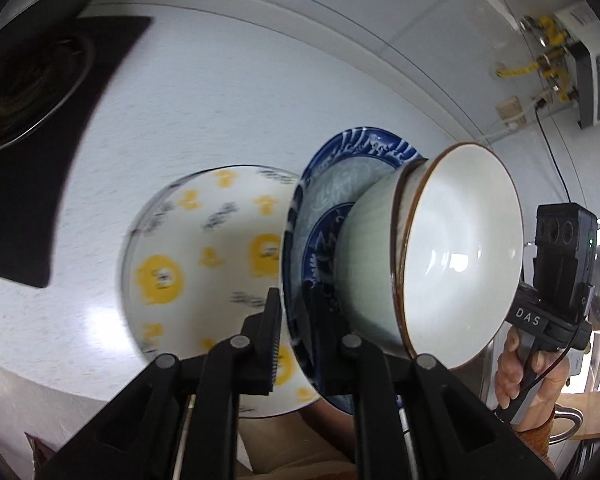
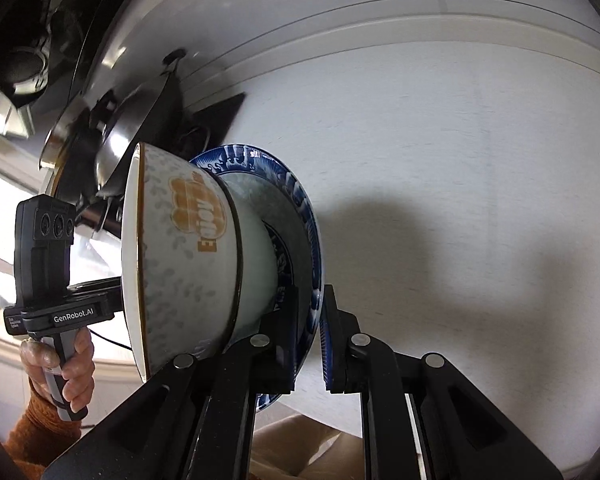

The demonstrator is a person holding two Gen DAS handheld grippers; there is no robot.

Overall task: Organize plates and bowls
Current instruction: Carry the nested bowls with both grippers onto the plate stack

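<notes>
Blue plate (image 1: 342,160) carrying a pale bowl (image 1: 460,248): I am clamping its rim in my left gripper (image 1: 296,320) and my right gripper (image 2: 310,320), above the white surface (image 1: 220,112).

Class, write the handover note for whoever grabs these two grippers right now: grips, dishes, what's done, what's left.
Grips: the left gripper is shut on the blue plate at its rim; the right gripper is shut on the opposite rim.
Dishes: the plate is off the white counter, with the stacked bowls riding on it. A yellow-patterned plate lies on the counter.
Done: bowls stacked on plate.
Left: set the load down, probably on the yellow-patterned plate.
</notes>
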